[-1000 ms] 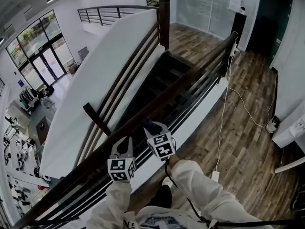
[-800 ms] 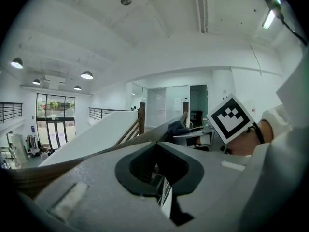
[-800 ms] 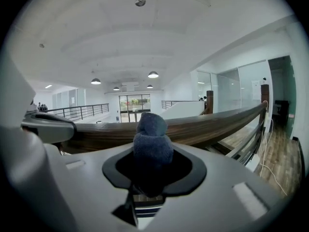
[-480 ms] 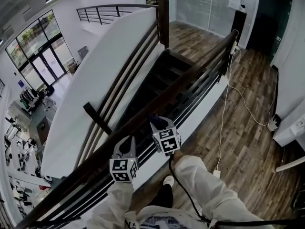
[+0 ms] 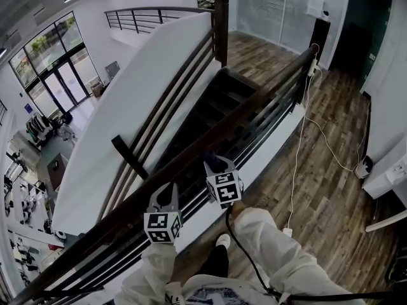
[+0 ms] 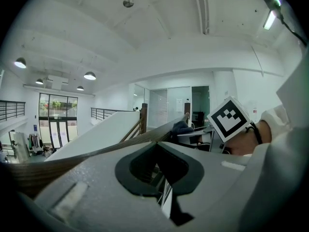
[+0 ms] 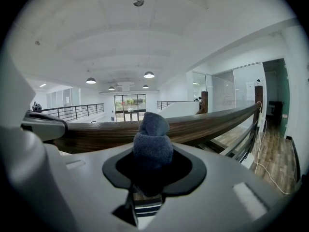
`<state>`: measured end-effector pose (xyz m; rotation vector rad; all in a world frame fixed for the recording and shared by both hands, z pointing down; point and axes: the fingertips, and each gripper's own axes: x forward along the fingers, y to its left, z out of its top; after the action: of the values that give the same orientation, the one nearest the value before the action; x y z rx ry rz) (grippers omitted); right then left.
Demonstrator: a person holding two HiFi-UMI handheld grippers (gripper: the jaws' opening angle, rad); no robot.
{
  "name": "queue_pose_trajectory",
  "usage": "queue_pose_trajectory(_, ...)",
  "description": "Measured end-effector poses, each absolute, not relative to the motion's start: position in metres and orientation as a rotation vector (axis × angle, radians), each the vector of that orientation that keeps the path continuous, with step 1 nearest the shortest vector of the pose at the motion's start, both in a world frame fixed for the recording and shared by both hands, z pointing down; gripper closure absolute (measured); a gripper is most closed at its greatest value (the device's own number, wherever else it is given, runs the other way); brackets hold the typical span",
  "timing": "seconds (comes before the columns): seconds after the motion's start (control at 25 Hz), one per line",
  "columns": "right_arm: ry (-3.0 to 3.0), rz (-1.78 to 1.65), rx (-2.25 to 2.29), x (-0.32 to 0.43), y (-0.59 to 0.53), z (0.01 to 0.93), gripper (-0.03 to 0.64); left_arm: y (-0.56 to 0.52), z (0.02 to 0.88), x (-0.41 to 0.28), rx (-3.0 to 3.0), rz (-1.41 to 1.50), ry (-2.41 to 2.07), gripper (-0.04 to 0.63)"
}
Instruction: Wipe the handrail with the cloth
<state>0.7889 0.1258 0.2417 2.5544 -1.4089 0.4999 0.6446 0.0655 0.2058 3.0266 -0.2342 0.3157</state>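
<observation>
The blue cloth (image 7: pixel 152 138), bunched up, is clamped in the right gripper's (image 7: pixel 150 168) jaws against the wooden handrail (image 7: pixel 212 121) at frame centre. In the head view only a dark scrap of it shows. The left gripper (image 5: pixel 166 199), lower left of centre, has its jaws together and empty; whether it touches the rail is unclear.

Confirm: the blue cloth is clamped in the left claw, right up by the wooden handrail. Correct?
Not the left. The blue cloth is clamped in the right claw, right up by the wooden handrail; the right gripper view shows it. The left claw has no cloth in it.
</observation>
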Motion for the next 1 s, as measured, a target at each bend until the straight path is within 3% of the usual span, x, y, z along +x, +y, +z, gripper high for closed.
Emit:
queue_pose_trajectory(0.4, -1.486, 0.468, 2.496, 0.731, 0.126, 0.233, 0.500, 0.063, 0.208, 0.589, 2.997, 0.284, -0.347, 0.601)
queue_pose_trajectory(1.0, -1.825, 0.429, 2.375, 0.569, 0.083, 0.225, 0.500, 0.024, 0.218, 0.413, 2.954, 0.403, -0.782, 0.601)
